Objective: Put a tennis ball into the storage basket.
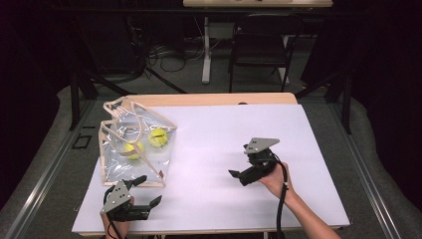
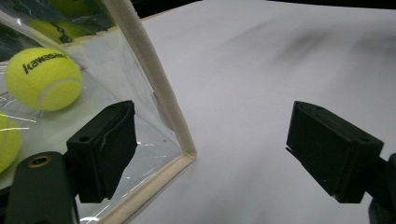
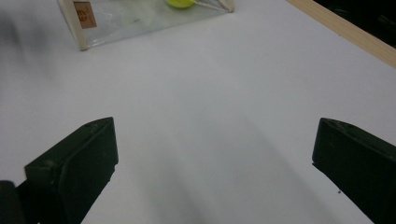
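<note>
Clear, glossy plastic forms the soft-sided tote bag [image 1: 134,149], edged with cream fabric piping and lying slumped on the left part of the white-covered counter [image 1: 224,144]. Its film is creasing and catching glints of light. Two fuzzy yellow-green tennis balls [image 1: 157,137] are sitting inside it, side by side; one is showing black lettering in the left gripper view. A small tan label is sitting at one bag corner in the right gripper view.

Matte black and blocky, the left claw [image 1: 144,193] is hovering at the bag's near corner with its jaws standing wide apart, one jaw over the clear film, the other over bare counter. The right claw [image 1: 238,175] is being held well apart from the bag, pointing toward it, jaws spread wide and gripping nothing.
</note>
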### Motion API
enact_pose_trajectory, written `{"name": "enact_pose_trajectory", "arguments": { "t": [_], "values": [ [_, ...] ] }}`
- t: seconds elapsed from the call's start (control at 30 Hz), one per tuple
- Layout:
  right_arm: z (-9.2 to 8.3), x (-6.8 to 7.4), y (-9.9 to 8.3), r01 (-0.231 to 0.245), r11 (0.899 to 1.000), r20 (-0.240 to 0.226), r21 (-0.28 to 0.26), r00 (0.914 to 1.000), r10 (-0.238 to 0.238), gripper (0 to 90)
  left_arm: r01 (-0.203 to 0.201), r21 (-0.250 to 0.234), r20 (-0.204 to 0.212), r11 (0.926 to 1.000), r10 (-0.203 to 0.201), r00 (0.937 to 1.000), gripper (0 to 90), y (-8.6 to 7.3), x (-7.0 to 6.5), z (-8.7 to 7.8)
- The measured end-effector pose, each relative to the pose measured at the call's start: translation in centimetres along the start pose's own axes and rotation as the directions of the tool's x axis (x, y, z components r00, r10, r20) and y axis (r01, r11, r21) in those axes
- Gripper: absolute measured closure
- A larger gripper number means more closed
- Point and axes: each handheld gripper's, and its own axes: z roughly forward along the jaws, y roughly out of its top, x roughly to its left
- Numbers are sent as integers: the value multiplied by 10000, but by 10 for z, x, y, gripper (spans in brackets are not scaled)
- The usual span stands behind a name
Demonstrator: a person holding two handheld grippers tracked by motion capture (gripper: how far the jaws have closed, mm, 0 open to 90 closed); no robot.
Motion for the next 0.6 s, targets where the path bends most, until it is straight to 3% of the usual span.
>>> {"name": "enact_pose_trajectory", "arguments": {
  "t": [0.37, 0.6],
  "values": [
    [-18, -2, -50, -815, 9964, 735, -227, 9938, 830, 0, 17, 38, -37, 10000, -17, 10000, 160, 0, 1, -1],
    [-26, 3, -74, -795, 9964, 963, -307, 9920, 821, 0, 8, 49, -26, 10000, -8, 10000, 160, 0, 1, -1]
  ]
}}
